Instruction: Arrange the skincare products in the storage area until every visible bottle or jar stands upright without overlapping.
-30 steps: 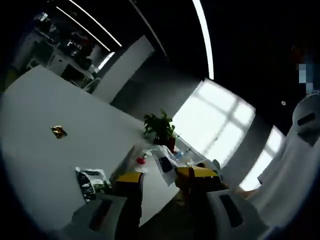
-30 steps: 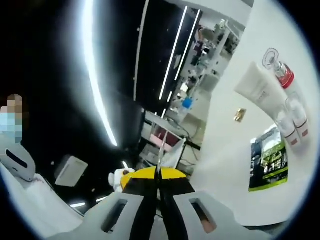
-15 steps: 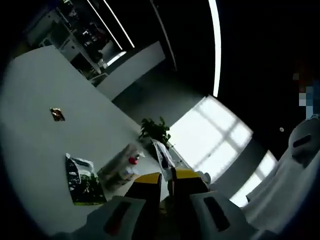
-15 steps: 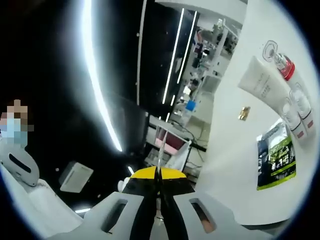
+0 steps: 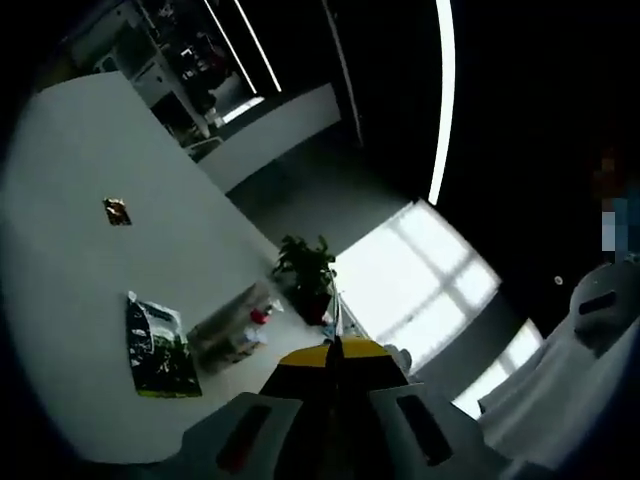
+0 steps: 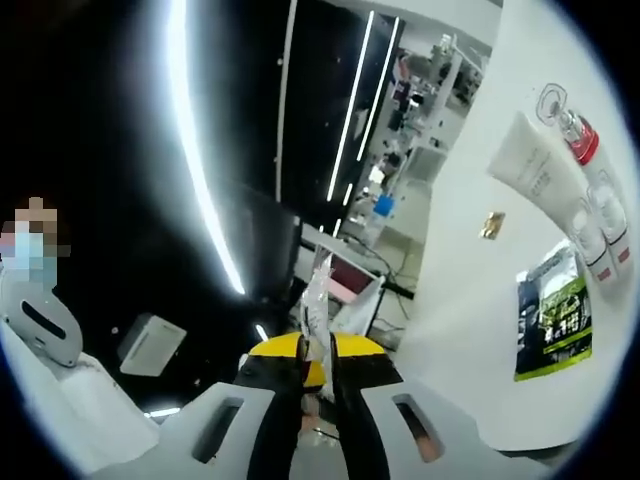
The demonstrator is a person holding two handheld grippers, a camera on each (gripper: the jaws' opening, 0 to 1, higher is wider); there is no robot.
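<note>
On the white table [image 6: 470,330] the skincare products sit close together: a white tube [image 6: 530,165], a clear bottle with a red cap [image 6: 578,138] and two small white bottles [image 6: 603,235]. They seem to lie flat. In the left gripper view the same group [image 5: 243,328] is small and far off, its red cap [image 5: 262,315] just visible. My left gripper [image 5: 335,348] is held in the air, away from the table, its jaws shut on nothing. My right gripper [image 6: 316,352] is also in the air, jaws a narrow gap apart and empty.
A green and black packet [image 6: 550,325] lies on the table beside the products, and a small gold wrapper [image 6: 490,225] lies farther out. A potted plant [image 5: 305,265] stands past the table's end. A person in white [image 5: 580,350] is close by.
My left gripper's jaws have come together from wide open to shut. My right gripper's jaws have parted slightly. Both views have shifted a little with the hands.
</note>
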